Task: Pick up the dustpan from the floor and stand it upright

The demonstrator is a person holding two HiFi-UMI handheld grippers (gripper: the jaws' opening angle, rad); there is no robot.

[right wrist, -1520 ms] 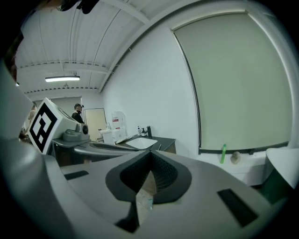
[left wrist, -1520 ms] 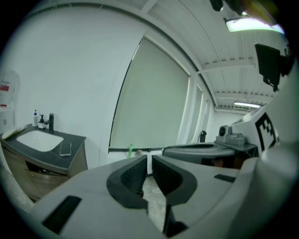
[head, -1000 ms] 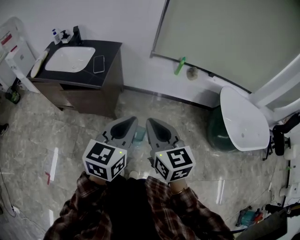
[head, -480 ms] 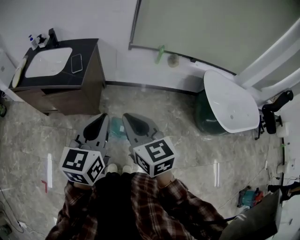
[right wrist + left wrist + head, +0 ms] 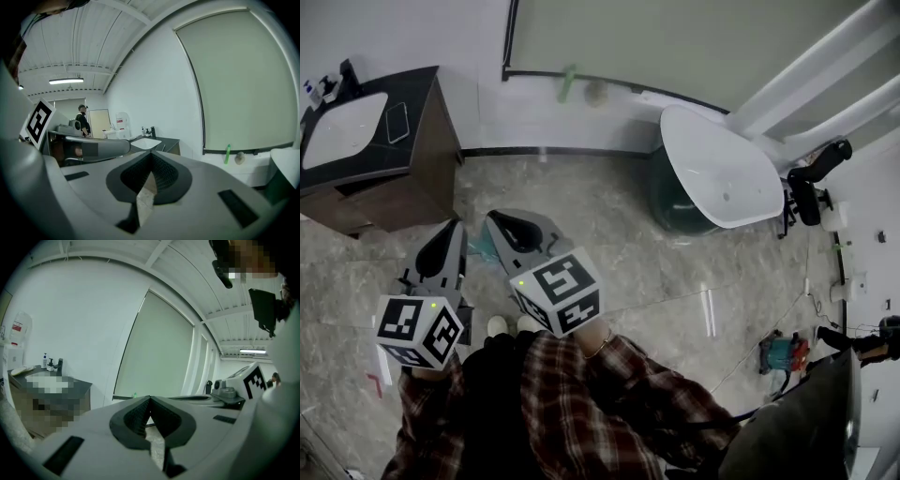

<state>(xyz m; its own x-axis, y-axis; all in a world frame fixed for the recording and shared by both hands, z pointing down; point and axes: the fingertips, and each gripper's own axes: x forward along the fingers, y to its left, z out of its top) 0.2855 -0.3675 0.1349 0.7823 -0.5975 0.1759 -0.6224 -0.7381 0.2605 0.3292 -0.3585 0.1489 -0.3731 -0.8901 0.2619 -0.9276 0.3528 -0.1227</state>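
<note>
Two grippers nearest, left gripper (image 5: 453,230) and right gripper (image 5: 495,219), side by side above the floor (image 5: 609,234), each with jaws clenched on nothing. Just beyond their tips, down on the floor and mostly hidden between them, a teal sliver, probably the dustpan (image 5: 480,247); pan and handle not yet told apart. Likely light, stiff, smooth plastic, apt to slip or swing; best gripped squarely on the handle. Farther, along the floor's far edge, sink cabinet (image 5: 384,178) and white basin (image 5: 722,173).

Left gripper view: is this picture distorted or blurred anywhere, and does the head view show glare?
Left gripper view: strong fisheye bending, dark corners, and a mosaic patch over part of the sink counter. Head view: fairly sharp, with bright reflected streaks on the floor.
</note>
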